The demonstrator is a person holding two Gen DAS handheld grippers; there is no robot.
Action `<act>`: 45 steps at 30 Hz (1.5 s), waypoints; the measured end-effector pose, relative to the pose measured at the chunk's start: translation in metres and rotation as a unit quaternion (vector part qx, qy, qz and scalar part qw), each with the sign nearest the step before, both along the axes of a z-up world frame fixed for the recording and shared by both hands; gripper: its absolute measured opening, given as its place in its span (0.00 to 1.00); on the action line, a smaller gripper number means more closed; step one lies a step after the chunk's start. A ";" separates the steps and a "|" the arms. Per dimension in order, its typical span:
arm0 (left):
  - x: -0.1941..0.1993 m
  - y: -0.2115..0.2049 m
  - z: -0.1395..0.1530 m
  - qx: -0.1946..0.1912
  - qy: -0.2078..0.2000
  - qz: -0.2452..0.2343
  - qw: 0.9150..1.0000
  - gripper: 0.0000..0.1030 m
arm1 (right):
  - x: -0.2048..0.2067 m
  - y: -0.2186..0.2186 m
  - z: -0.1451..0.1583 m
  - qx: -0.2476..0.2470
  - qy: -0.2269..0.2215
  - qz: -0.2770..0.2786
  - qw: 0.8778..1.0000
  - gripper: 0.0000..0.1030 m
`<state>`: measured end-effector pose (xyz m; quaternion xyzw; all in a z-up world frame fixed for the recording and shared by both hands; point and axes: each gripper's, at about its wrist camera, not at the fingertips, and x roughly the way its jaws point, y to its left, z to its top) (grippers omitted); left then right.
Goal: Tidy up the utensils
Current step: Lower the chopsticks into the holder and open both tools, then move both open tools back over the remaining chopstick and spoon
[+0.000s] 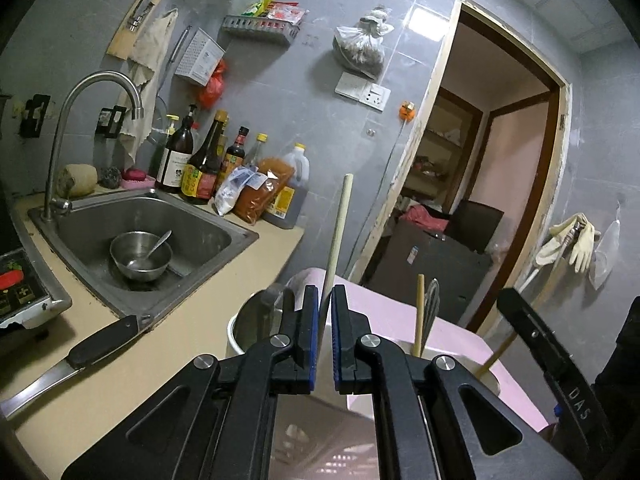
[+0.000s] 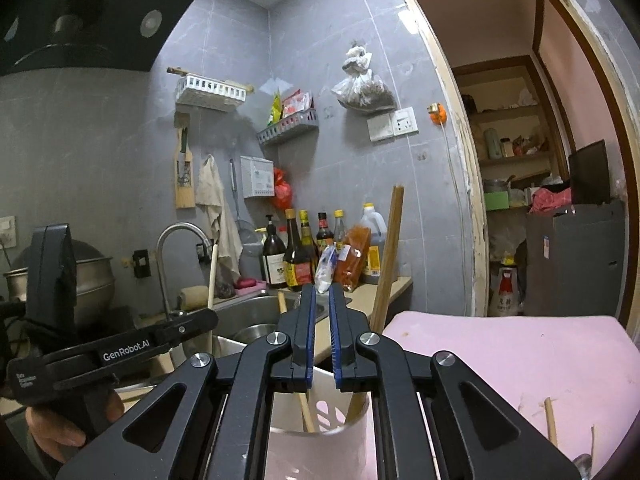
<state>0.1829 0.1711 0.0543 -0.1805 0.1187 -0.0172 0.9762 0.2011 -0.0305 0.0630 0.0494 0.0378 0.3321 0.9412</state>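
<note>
My left gripper (image 1: 325,292) is shut on a pale wooden stick (image 1: 340,224), which rises steeply between the blue pads. In the right wrist view the same stick (image 2: 211,280) stands upright at the tip of the left tool, and a hand (image 2: 56,432) holds that tool's handle. My right gripper (image 2: 322,292) is shut with only a narrow slit and nothing between its pads. It hovers over a pale utensil holder (image 2: 352,436) with two wooden sticks (image 2: 384,272) leaning in it. The holder (image 1: 476,364) also carries a slotted utensil (image 1: 432,304).
The holder stands by a pink surface (image 2: 500,360). A black-handled knife (image 1: 100,344) lies on the beige counter (image 1: 120,392). The steel sink (image 1: 224,228) contains a bowl with a spoon (image 1: 140,256). Sauce bottles (image 1: 204,164) line the wall. A doorway (image 1: 500,160) opens on the right.
</note>
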 end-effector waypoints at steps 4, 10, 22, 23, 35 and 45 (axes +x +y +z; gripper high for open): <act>-0.007 -0.005 0.005 -0.003 -0.005 -0.014 1.000 0.18 | -0.008 -0.009 0.007 0.014 -0.005 0.000 1.000 0.26; -0.014 -0.014 0.021 -0.008 -0.016 -0.027 0.999 0.31 | -0.020 -0.030 0.023 0.032 -0.015 -0.006 0.999 0.28; -0.040 -0.070 0.060 0.047 -0.070 -0.048 0.995 0.81 | -0.040 -0.099 0.055 0.045 -0.046 -0.051 0.997 0.82; -0.042 -0.076 0.062 0.057 -0.073 -0.047 0.995 0.87 | -0.041 -0.104 0.056 0.043 -0.047 -0.054 0.997 0.86; -0.046 -0.151 0.052 0.130 -0.083 -0.081 0.985 0.96 | -0.058 -0.178 0.053 -0.001 -0.045 -0.112 0.993 1.00; -0.027 -0.205 0.018 0.157 -0.016 -0.127 0.979 0.96 | -0.057 -0.223 0.026 -0.056 0.001 -0.165 0.985 1.00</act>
